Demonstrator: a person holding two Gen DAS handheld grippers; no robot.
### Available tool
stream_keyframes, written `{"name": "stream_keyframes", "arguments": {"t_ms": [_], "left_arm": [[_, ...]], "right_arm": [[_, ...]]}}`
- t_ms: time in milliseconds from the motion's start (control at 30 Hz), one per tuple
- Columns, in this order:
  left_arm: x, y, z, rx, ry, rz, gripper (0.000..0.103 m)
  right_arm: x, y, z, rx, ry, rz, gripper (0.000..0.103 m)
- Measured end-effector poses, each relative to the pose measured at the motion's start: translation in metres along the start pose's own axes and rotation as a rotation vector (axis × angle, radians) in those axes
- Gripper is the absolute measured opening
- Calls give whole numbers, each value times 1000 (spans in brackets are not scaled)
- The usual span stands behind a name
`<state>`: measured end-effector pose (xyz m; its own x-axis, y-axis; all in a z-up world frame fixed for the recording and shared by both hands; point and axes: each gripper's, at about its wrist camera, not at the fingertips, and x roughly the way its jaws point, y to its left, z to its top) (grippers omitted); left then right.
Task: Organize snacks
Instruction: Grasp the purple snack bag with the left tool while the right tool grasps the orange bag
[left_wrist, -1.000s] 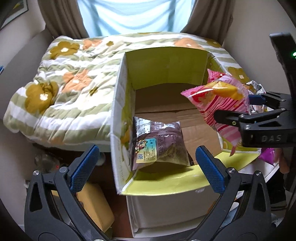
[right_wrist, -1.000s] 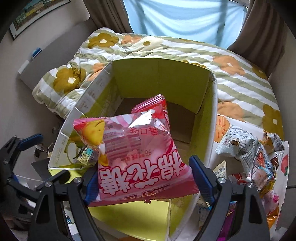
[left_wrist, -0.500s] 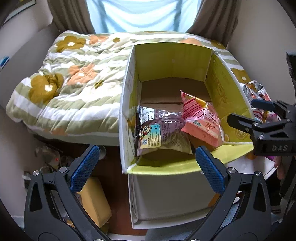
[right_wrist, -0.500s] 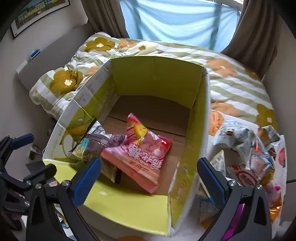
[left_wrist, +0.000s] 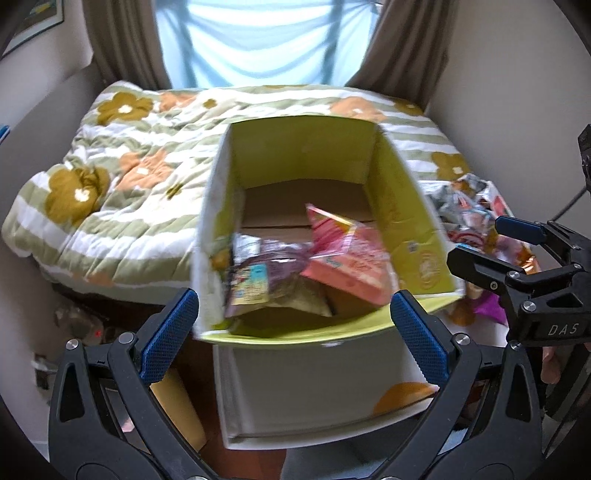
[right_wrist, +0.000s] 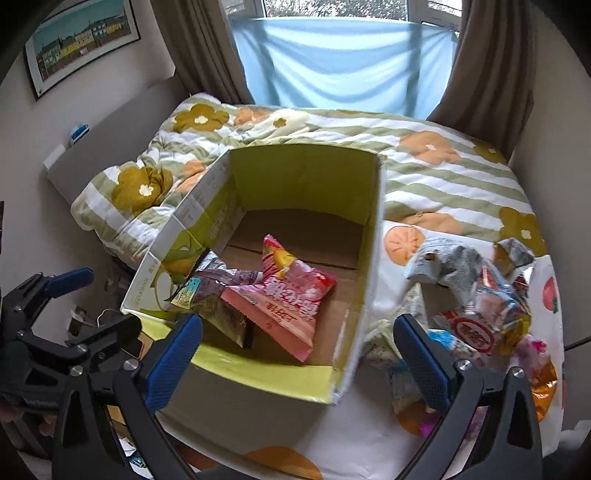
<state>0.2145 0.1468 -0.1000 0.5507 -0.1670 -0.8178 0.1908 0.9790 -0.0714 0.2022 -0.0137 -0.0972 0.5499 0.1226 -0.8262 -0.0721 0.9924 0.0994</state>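
- Inside the open cardboard box (right_wrist: 306, 177), with its yellow-green inner walls, lie two snack bags on the brown floor.
- A pink bag (right_wrist: 291, 295) rests tilted, its lower left edge lying over a purple bag (right_wrist: 218, 291) that sits toward the box's left wall.
- The left tool (left_wrist: 291, 325) hangs just before the near edge of the box, its blue-padded fingers (left_wrist: 168, 332) spread wide with nothing between them.
- The right tool (right_wrist: 295, 354) is likewise wide apart and empty, over the near right corner of the box.
- To the right of the box, a pile of loose snack packets (right_wrist: 480, 295) lies on a white cloth with orange fruit prints (right_wrist: 402, 240); whether a bench is underneath it cannot be told.
- Beyond the box is a bed with a flowered, green-striped quilt (right_wrist: 443, 177), then a window with brown curtains (right_wrist: 484, 62).
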Motion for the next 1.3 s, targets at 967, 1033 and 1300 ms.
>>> {"name": "stream_keyframes", "arguments": {"t_ms": [967, 1033, 1300], "left_arm": [[89, -269, -38, -69, 141, -166, 103], [104, -271, -41, -60, 167, -173, 103], [149, -277, -51, -41, 224, -224, 101]], "right_arm": [[-70, -300, -127, 323, 13, -101, 103], [-61, -312, -136, 370, 16, -103, 103], [-18, -338, -165, 562, 53, -89, 103]]}}
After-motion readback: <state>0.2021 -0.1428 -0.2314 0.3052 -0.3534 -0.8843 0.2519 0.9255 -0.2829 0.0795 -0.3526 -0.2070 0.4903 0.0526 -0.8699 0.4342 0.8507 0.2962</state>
